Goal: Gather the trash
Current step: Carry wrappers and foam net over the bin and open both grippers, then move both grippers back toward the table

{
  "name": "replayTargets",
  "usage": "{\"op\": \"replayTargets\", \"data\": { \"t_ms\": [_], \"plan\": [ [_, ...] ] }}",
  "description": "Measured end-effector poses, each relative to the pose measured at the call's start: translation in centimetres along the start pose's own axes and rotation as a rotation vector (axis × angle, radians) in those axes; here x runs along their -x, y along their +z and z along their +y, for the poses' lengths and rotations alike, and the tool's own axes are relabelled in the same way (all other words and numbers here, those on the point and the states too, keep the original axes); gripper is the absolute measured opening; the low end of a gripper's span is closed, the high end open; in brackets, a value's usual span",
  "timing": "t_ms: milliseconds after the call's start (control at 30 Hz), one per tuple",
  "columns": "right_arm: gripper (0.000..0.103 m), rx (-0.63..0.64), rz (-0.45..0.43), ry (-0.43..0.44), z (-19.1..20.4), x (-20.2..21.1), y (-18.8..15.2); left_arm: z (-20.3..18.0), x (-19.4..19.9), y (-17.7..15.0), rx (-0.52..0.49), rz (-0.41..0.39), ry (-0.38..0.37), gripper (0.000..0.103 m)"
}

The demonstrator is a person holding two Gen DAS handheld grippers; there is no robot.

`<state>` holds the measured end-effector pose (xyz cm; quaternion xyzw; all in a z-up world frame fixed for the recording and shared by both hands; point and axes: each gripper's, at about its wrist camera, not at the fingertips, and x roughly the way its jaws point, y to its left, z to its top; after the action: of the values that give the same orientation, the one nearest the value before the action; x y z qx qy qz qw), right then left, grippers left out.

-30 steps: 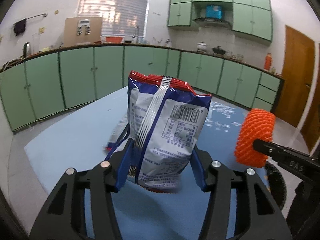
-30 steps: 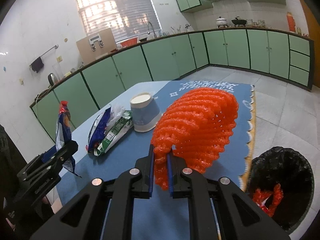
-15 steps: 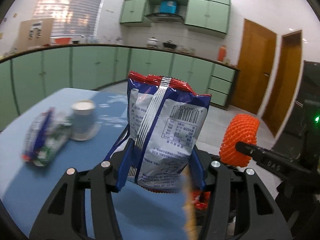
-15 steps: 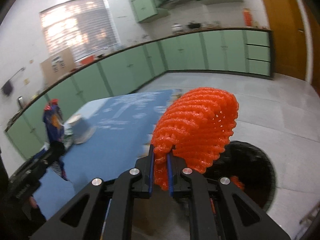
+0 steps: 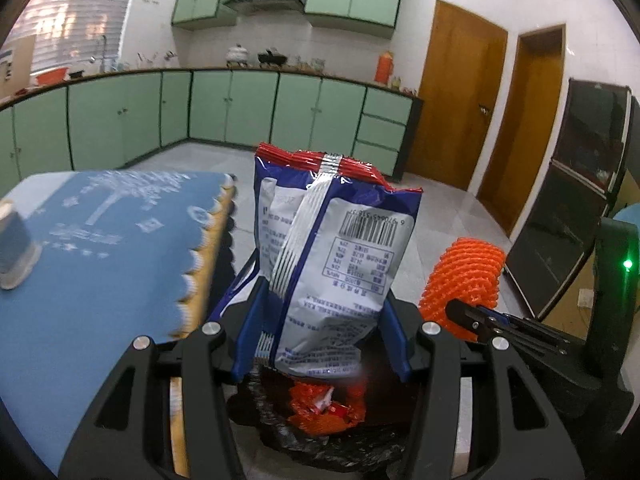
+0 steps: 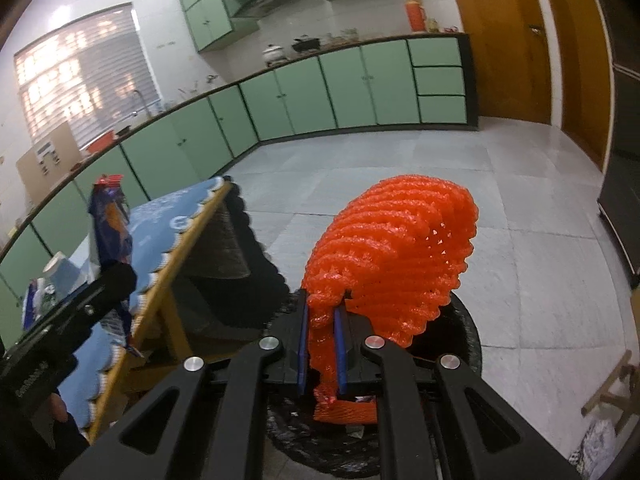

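The left claw (image 5: 320, 332) was clamped on a blue-and-white snack bag (image 5: 332, 256), its blue fingers (image 5: 248, 332) pressing both sides near the bag's lower end; the bag stood upright with its red seal on top. The right claw (image 6: 322, 350) was squeezed together on the edge of an orange foam net (image 6: 392, 256), which bulged up and to the right of the fingers. Both claws hung over a bin (image 6: 466, 328) lined with a black bag and standing on the tiled floor (image 6: 520, 216). Orange scraps (image 5: 326, 406) lay inside the bin, directly below the snack bag. The bench (image 5: 100, 264), under a blue cloth with a scalloped edge, stood just beside the bin. A cup (image 5: 14, 248) stood on it.
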<state>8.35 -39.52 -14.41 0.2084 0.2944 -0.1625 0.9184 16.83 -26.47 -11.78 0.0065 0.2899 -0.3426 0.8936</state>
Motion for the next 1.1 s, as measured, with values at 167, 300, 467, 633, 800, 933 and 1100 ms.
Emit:
{"op": "replayTargets", "data": {
  "t_ms": [167, 300, 467, 633, 800, 933, 1100],
  "plan": [
    [0.011, -0.041, 0.028, -0.019, -2.1, -1.8, -0.3, -0.6, -4.8, -0.8, 0.000, 0.095, -0.034, 0.051],
    [0.011, -0.070, 0.044, -0.038, -3.8, -2.5, -0.7, -0.9, -8.2, -1.6, -0.019, 0.148, -0.023, 0.051],
    [0.011, -0.089, 0.077, -0.067, -5.4, -3.8, -1.1, -1.2, -11.7, -2.5, -0.043, 0.214, -0.006, 0.052],
    [0.011, -0.094, 0.117, -0.088, -6.0, -5.1, -1.4, -1.7, -14.0, -3.1, -0.058, 0.267, -0.002, 0.055],
    [0.018, -0.098, 0.135, -0.082, -6.3, -5.9, -1.3, -2.0, -14.1, -2.8, -0.054, 0.264, 0.001, 0.062],
    [0.033, -0.099, 0.141, -0.076, -6.2, -6.1, -1.4, -1.8, -13.6, -2.4, -0.041, 0.248, 0.008, 0.065],
    [0.037, -0.098, 0.126, -0.068, -6.0, -5.7, -1.3, -1.6, -12.3, -1.8, -0.030, 0.216, 0.019, 0.065]
  ]
}}
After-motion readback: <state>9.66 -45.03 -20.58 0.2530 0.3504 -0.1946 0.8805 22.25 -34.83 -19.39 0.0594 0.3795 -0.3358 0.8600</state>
